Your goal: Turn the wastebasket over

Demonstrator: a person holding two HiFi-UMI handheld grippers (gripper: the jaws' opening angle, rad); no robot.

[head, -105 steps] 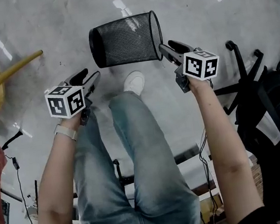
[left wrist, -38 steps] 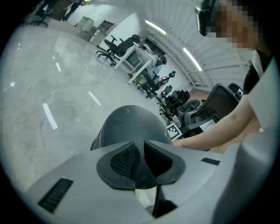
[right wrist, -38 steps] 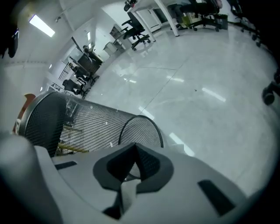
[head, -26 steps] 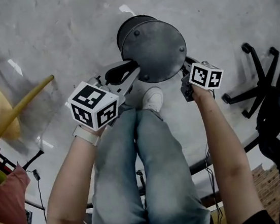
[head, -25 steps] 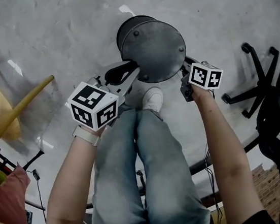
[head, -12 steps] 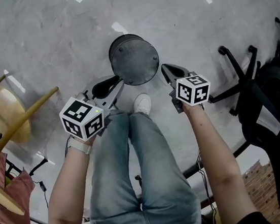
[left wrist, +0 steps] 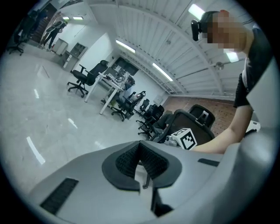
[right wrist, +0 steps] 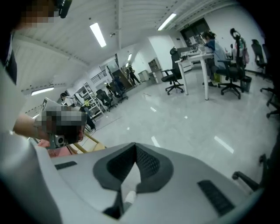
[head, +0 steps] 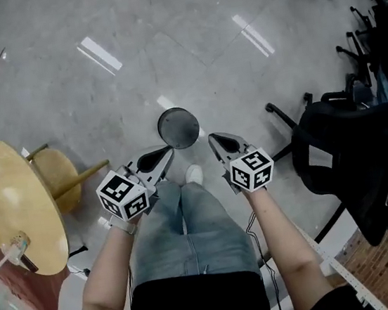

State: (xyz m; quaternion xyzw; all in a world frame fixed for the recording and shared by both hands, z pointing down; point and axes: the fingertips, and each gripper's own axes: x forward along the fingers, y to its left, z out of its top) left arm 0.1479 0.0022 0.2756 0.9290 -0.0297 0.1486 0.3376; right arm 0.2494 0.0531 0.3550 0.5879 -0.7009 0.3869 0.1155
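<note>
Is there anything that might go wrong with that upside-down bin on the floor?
The wastebasket stands base-up just ahead of the person's shoe; a step forward might kick it over. The office chair has legs sprawled close on the right, so a sideways step might trip them.

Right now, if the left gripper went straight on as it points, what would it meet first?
Nothing near, it seems: beyond the left gripper lies open air, then distant office chairs. The wastebasket seems below that line.
</note>
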